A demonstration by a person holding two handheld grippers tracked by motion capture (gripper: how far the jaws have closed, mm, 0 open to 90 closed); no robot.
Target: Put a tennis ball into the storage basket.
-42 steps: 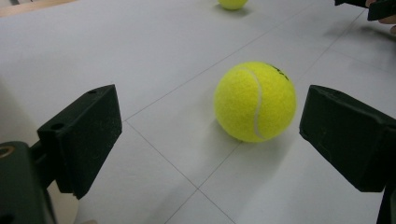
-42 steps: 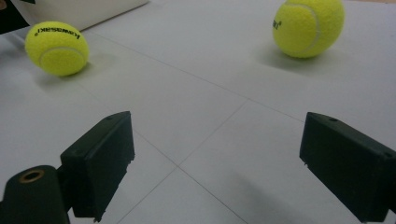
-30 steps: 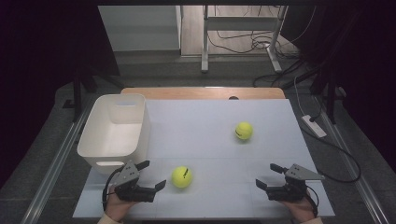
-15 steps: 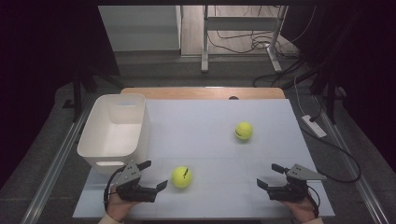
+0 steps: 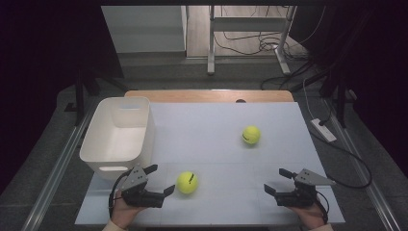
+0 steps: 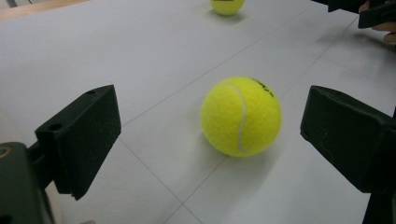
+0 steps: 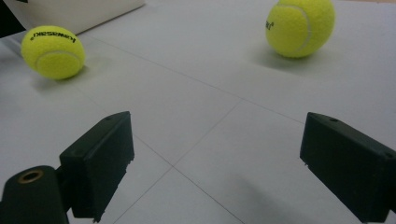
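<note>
Resting low at the near edge of a pale grey table point(image 5: 211, 134), two hand-held grippers face away from the person. Seen from the high view, the left gripper point(image 5: 160, 180) sits at about 7 o'clock on the table, its jaws spread wide and released, gripping nothing. Just beyond its tips, toward 1 o'clock from it, lies the near tennis ball point(image 5: 187, 182), yellow-green with dark lettering. In the left gripper view the same ball point(image 6: 241, 115) sits on the table a little ahead of the two black pads, not touched by either, slightly nearer the right-hand pad.

At about 5 o'clock on the table the right gripper point(image 5: 278, 182) is held in the person's other hand, jaws also released and wide apart, with bare table between them; the right gripper view shows this gap clearly.

Farther out, toward 1 o'clock from the table's middle, the far tennis ball point(image 5: 251, 134) lies alone, well apart from both grippers.

At 9 to 10 o'clock, a white plastic bin point(image 5: 118, 137) stands upright on the table's left edge, open at the top. Beyond the table's far side runs a strip of wooden board point(image 5: 211, 96)
</note>
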